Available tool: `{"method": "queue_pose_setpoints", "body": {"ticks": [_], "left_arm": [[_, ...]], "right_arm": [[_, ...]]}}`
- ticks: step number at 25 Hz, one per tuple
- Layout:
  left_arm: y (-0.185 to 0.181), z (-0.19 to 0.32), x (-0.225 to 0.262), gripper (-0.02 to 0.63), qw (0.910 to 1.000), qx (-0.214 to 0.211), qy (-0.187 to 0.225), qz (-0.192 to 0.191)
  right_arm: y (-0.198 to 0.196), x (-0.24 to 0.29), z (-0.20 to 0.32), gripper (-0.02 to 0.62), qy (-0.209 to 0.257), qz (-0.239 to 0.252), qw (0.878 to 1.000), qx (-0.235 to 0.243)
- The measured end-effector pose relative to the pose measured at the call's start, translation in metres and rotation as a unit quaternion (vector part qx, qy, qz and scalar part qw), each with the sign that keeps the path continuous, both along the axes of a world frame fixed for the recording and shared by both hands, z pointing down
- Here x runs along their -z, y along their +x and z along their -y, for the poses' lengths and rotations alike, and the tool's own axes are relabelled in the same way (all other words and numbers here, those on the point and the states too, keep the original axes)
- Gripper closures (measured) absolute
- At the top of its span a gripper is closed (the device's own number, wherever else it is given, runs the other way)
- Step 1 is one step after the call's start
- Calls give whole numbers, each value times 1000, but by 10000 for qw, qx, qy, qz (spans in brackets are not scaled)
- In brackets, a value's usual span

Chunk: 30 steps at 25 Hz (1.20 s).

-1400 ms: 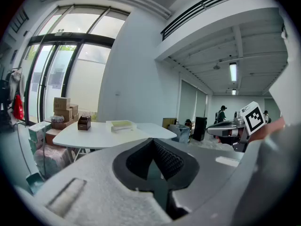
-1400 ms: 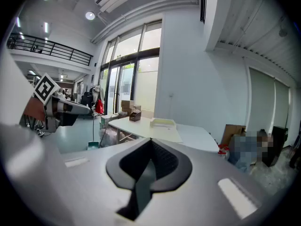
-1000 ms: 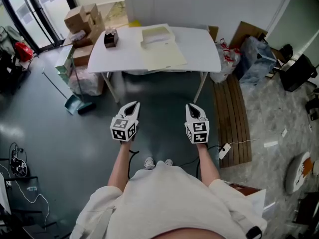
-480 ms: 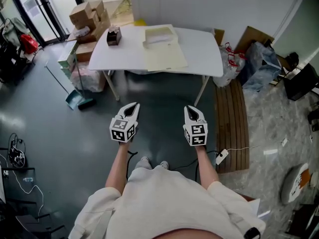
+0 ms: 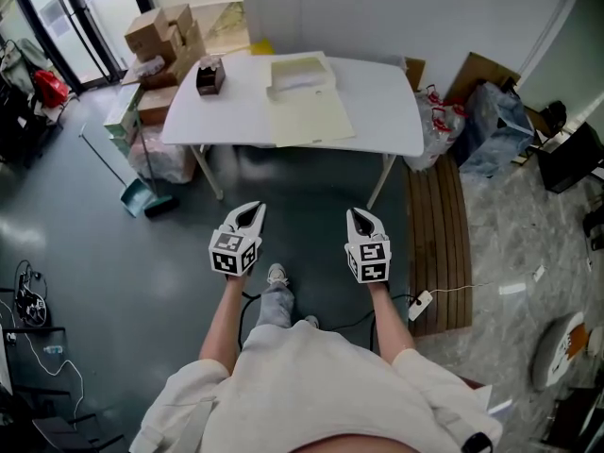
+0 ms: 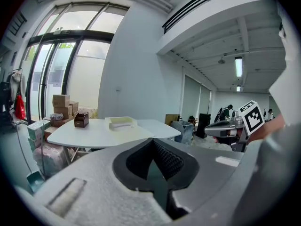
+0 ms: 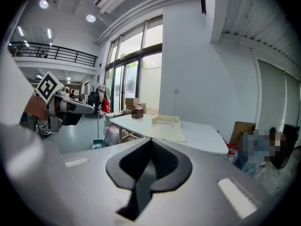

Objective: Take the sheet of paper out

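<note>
Cluttered office hall: cardboard boxes [image 5: 160, 31], white table [image 5: 387, 111].

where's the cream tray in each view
Head view: cream tray top centre, on the white table.
Left gripper view: tray left of centre, mid-height.
Right gripper view: tray near the centre.
Shared landmark: brown box, left of the tray in all three.

The white table [image 5: 387, 111] stood on the grey floor [image 5: 113, 243], carrying a small dark box [image 5: 209, 74] near its left end, a shallow cream tray [image 5: 300, 72] toward the back, and a flat cream sheet [image 5: 310, 119] just in front, reaching the front edge.
</note>
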<state>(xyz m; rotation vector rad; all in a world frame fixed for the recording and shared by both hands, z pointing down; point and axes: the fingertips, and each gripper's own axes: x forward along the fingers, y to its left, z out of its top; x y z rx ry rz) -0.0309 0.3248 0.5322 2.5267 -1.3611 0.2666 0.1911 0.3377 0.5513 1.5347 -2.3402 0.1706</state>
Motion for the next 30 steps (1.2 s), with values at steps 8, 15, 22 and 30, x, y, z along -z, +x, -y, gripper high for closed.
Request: {"method": "queue_pose_setpoints", "body": {"ticks": [8,15,22,30], "left_arm": [[-11,90,-11,606,9997,-164,-39,-147],[-34,179,-6,606,9990,-360,-35,-258],[-59,258,-1,606,9982,-476,15,-354],[-72,320,0,606,9973,-634,66,-376]], "right_arm": [[-13,-5,81,594,-21,-115,9998,-137],[-39,7,163,594,9,-217,9993,-315],[-64,12,233,594,25,-323,9985,-444],[-75,10,284,595,60,-357,9974,-630]]}}
